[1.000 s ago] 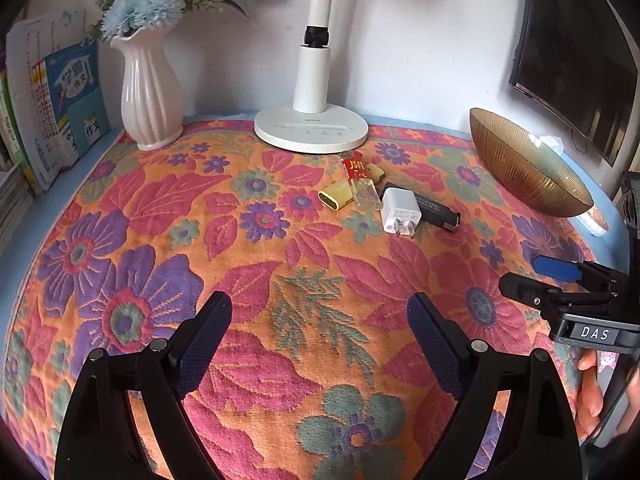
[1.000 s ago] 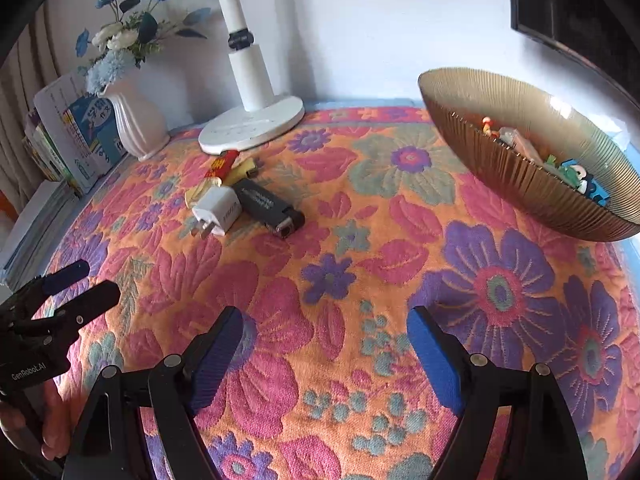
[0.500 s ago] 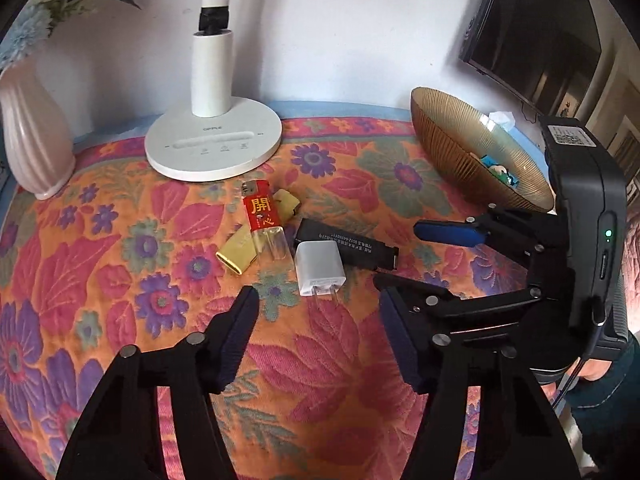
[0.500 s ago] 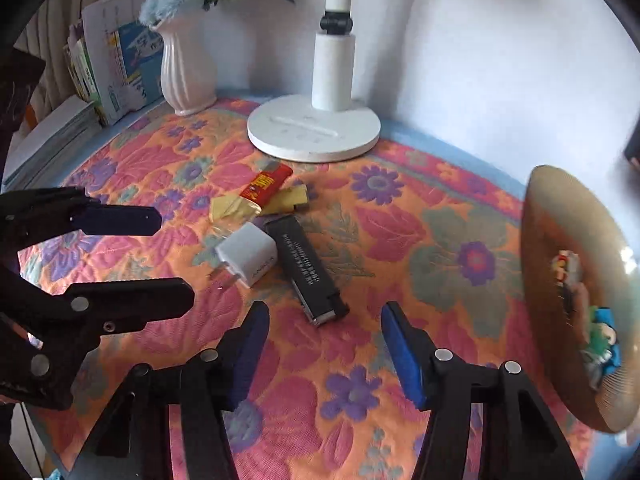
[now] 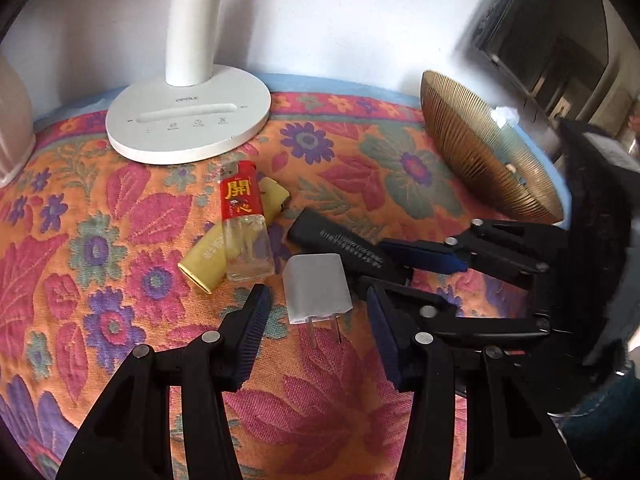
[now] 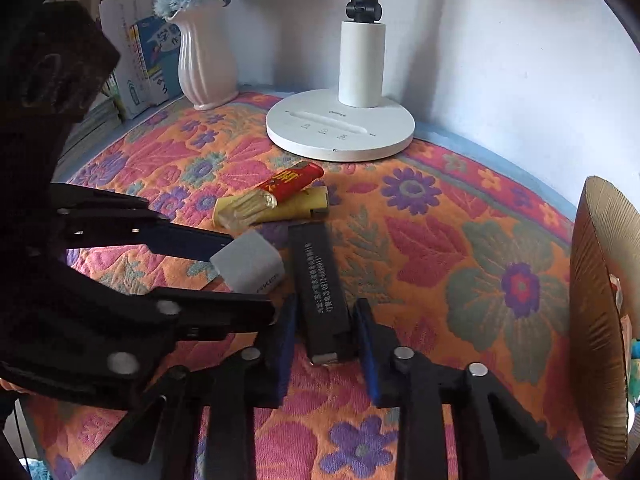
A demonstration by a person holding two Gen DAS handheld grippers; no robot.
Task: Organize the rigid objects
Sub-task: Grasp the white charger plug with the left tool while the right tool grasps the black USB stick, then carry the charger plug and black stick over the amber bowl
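A white plug adapter (image 5: 318, 286) lies on the flowered cloth, prongs toward me, between the tips of my open left gripper (image 5: 318, 304); it also shows in the right wrist view (image 6: 249, 266). A black lighter (image 6: 320, 288) lies beside it, its near end between the open fingers of my right gripper (image 6: 326, 316), not clamped. A red lighter (image 5: 240, 220) rests on a yellow lighter (image 5: 218, 254) just behind. The right gripper (image 5: 404, 274) shows in the left wrist view, straddling the black lighter (image 5: 340, 242).
A gold ribbed bowl (image 5: 480, 152) with small items stands at the right; it also shows in the right wrist view (image 6: 596, 320). A white lamp base (image 5: 188, 120) stands behind the lighters. A pink vase (image 6: 206, 64) and books (image 6: 148, 56) stand at the back left.
Both grippers have moved forward and down to the pile. The left one now straddles the white adapter, the right one the black lighter's end. The right gripper's fingers have narrowed.
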